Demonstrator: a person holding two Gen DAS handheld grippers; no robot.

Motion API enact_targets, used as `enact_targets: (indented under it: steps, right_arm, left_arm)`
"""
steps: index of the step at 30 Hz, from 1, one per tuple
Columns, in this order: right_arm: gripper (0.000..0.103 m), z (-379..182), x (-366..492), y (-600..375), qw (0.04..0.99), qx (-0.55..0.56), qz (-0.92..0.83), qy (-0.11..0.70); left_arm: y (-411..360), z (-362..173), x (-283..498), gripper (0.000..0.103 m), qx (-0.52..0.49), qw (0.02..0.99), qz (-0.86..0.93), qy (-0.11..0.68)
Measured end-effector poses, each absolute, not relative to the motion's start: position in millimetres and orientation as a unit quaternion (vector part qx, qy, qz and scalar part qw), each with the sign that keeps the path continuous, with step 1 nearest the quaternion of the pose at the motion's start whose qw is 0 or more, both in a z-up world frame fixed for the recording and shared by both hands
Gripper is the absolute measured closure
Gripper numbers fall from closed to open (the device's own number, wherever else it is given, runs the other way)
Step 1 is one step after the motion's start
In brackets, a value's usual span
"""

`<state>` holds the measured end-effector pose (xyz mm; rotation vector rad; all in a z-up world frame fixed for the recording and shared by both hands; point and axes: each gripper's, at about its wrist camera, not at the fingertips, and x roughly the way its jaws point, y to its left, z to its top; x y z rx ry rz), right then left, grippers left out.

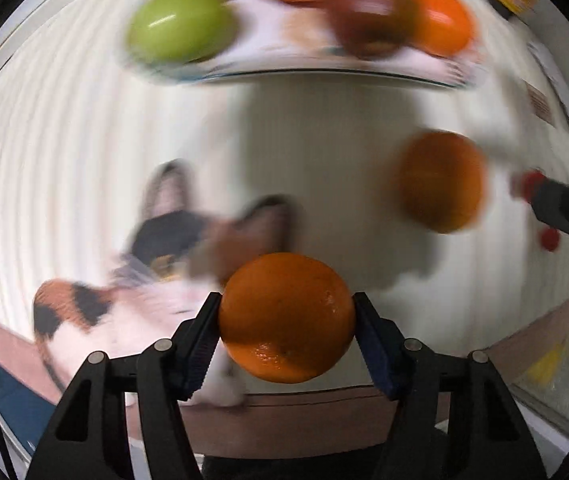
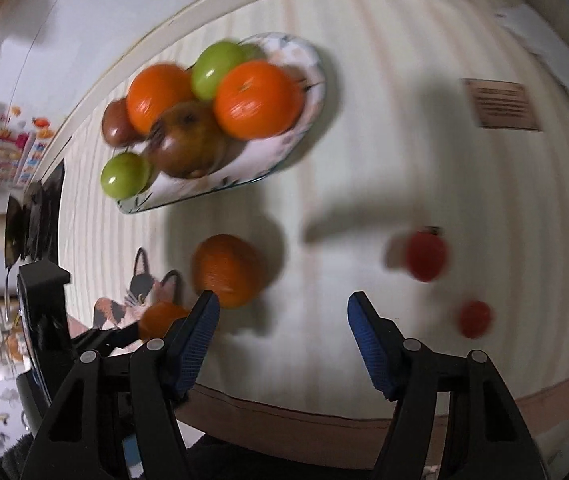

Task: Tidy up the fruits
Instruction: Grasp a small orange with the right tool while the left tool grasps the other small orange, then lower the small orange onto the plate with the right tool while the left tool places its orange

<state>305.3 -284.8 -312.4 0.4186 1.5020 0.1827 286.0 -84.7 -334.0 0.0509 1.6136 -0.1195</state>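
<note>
The left claw [image 1: 286,322] is clamping an orange [image 1: 286,317] while the right claw [image 2: 283,330] is gaping empty near a plate [image 2: 311,76] holding oranges and apples.

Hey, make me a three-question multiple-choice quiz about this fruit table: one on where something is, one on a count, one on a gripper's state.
1. Where is the loose orange that no gripper holds?
A. on the plate
B. on the table between the plate and the cat-shaped mat
C. on the cat-shaped mat

2. How many small red fruits lie on the table?
A. two
B. four
C. none

3. What is the left gripper doing?
A. open and empty
B. shut on a green apple
C. shut on an orange

Answers:
1 B: it sits on the striped table, below the plate and beside the cat-shaped mat.
2 A: one red fruit and another show in the right wrist view.
3 C: both fingers press the held orange; the right gripper is open.
</note>
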Motion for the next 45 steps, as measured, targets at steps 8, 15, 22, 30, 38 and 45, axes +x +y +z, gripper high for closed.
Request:
enact_targets:
  steps: [8,15,22,30,38,45]
  right_arm:
    - [0.035,-351,327,-217,0.694,0.142,0.102,0.699]
    - [0.044,-355,317,-206,0.7,0.133,0.095,0.696]
    - [0.043,-359,318,-201,0.697,0.145,0.085,0.697]
    - [0.044,-354,314,-199,0.714,0.145,0.079,0.68]
    - [0.045,-333,316,-211,0.725,0.162,0.086,0.664]
    - [0.045,-295,329,-244,0.738,0.219,0.089,0.632]
  left_arm:
    - [-35,-332,296,0.041,-0.028,0.697,-0.013,0.716]
    - [-22,-330,291,0.041,-0.035,0.696,-0.034,0.716]
    - [-17,-323,316,0.041,-0.034,0.694,-0.045,0.717]
    - [-18,-308,328,0.041,-0.025,0.703,-0.067,0.707]
    - [-30,-262,356,0.041,-0.065,0.721,-0.104,0.682]
    - [-40,-242,412,0.041,-0.084,0.737,-0.116,0.661]
